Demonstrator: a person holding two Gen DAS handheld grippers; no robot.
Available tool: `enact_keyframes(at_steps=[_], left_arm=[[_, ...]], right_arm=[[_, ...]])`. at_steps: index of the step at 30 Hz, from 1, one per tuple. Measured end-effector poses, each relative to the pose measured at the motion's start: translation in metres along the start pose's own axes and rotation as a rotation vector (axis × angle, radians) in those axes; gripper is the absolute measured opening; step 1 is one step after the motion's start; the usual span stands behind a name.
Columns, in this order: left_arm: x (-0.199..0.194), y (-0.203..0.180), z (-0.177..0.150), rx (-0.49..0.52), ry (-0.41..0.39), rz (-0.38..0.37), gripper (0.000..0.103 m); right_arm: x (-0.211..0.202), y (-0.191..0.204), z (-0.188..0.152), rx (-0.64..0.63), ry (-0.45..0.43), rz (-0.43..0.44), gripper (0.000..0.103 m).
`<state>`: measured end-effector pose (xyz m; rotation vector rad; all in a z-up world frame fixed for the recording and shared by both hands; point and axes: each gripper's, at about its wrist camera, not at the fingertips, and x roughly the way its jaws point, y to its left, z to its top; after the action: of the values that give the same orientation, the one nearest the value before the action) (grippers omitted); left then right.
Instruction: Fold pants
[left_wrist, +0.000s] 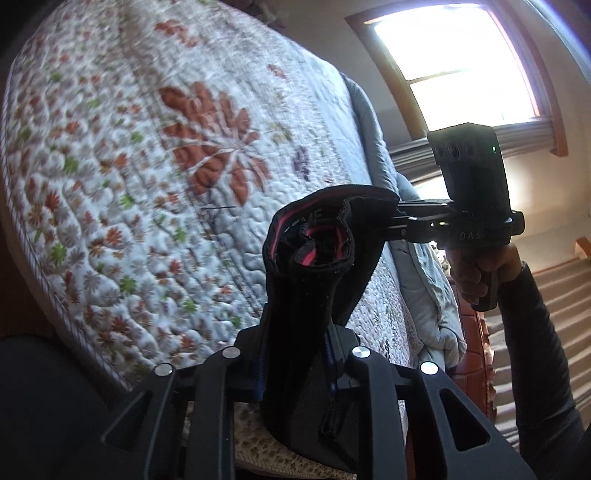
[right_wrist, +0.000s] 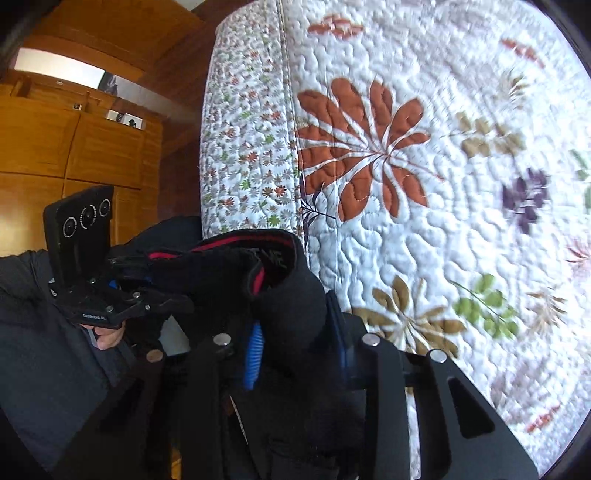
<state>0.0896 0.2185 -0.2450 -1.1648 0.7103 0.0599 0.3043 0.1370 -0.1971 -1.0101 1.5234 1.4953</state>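
Black pants (left_wrist: 306, 288) with a red-lined waistband hang in the air above the floral quilt (left_wrist: 155, 155). My left gripper (left_wrist: 295, 354) is shut on one end of the waistband. The right gripper (left_wrist: 399, 218) shows in the left wrist view, clamped on the far side of the same waistband. In the right wrist view my right gripper (right_wrist: 295, 339) is shut on the black cloth (right_wrist: 288, 295), and the left gripper (right_wrist: 159, 291) holds the waistband's other end at the left. The pants' legs are hidden below both views.
The quilted bed (right_wrist: 424, 184) fills most of both views. A window (left_wrist: 461, 66) and a grey pillow (left_wrist: 369, 122) are beyond the bed. Wooden cabinets (right_wrist: 74, 140) stand at the left in the right wrist view. A striped floor (left_wrist: 535, 332) lies beside the bed.
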Motion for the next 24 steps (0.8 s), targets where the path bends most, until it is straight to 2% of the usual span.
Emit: enact_keyframes(at_steps=[15, 24], left_arm=[[-0.034, -0.095, -0.034, 0.210, -0.012, -0.055, 0.022], [-0.035, -0.150, -0.058, 0.359, 0.000, -0.069, 0.022]], right_arm=[[-0.083, 0.075, -0.081, -0.002, -0.111, -0.245, 0.024], [-0.111, 0.104, -0.128, 0.027, -0.148, -0.379, 0.023]])
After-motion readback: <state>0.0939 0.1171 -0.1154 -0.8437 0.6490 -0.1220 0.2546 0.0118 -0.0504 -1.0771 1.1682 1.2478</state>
